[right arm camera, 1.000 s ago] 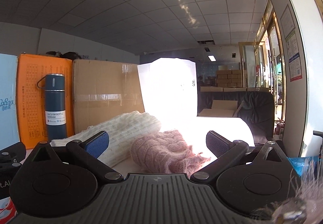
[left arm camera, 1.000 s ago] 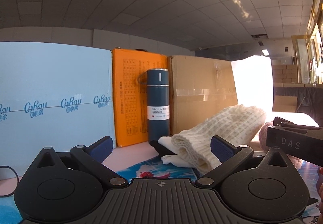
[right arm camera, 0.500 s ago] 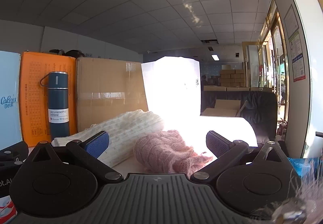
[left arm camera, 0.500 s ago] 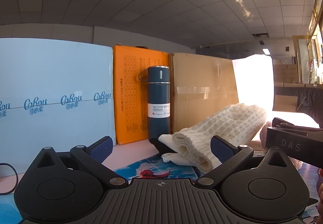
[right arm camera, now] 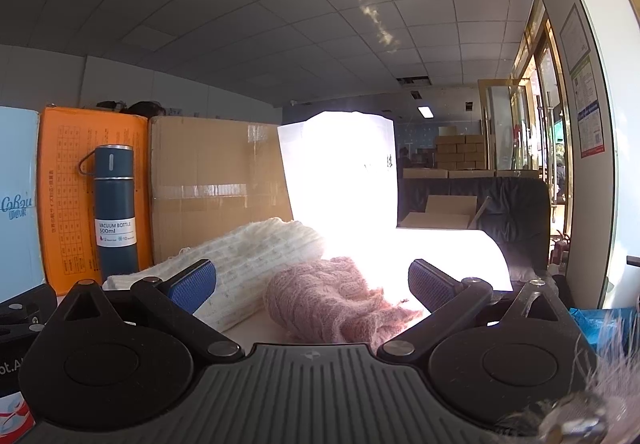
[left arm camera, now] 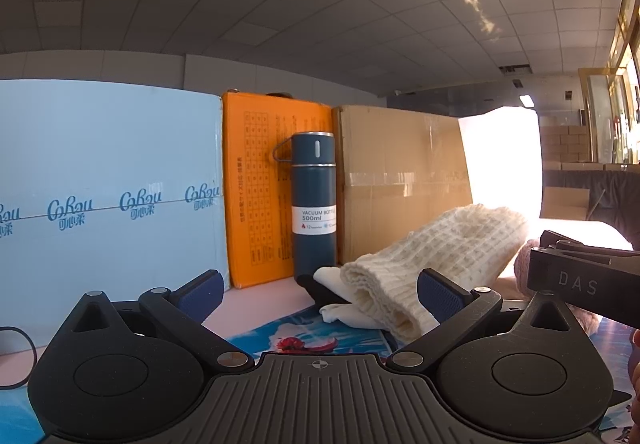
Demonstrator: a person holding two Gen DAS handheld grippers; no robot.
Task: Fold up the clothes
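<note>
On the tabletop (left arm camera: 264,304) ahead, the cream knit (left arm camera: 432,256) lies rolled beside the pink knit (right arm camera: 332,300). Your left tool (left arm camera: 320,290) and right tool (right arm camera: 312,282) both gape empty; pick one garment and pinch its near edge.

Right gripper (right arm camera: 312,282) gapes empty before pink knit (right arm camera: 336,300) and cream knit (right arm camera: 248,260).

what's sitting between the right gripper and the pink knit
Nothing visible. The right gripper is open and the pink knit lies straight ahead between its fingers. The cream knit lies just left of it, beside the path rather than across it.
</note>
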